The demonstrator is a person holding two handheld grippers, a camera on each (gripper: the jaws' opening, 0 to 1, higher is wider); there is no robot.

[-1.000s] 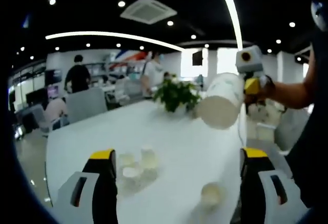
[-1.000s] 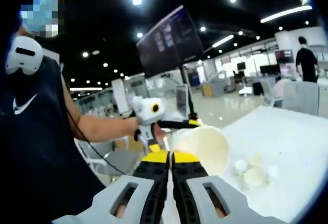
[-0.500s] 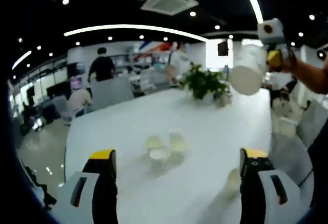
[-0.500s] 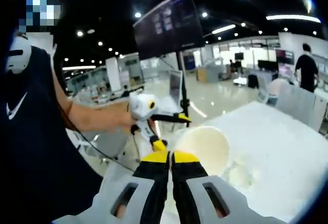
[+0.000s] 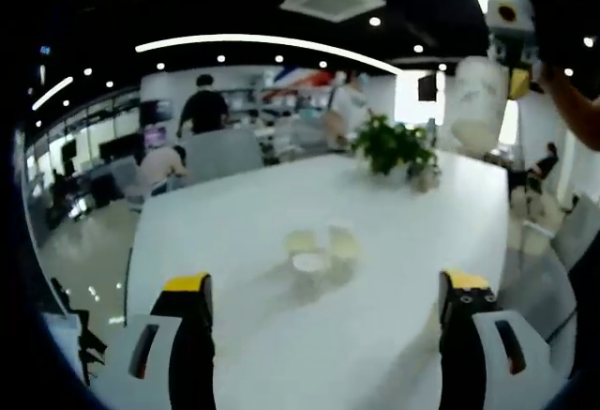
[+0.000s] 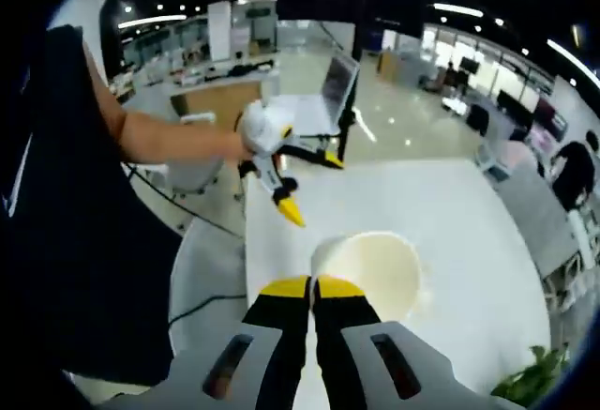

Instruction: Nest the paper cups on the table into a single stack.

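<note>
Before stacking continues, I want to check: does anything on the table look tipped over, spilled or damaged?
Nothing stands out. Three small cream paper cups stand upright, close together on the white table, no spill visible. The right gripper holds a larger white paper cup by its rim, seemingly undamaged.

White table [image 5: 234, 232]: three paper cups [image 5: 317, 248], plant [image 5: 394, 147]

left gripper [image 5: 324, 297]: jaws spread wide at the bottom of the left gripper view; also seen upper left of centre in the right gripper view, on a bare forearm [image 6: 164, 138]
right gripper [image 6: 312, 288]: jaws pinched together at lower centre on a cup rim; in the left gripper view, raised at upper right
</note>
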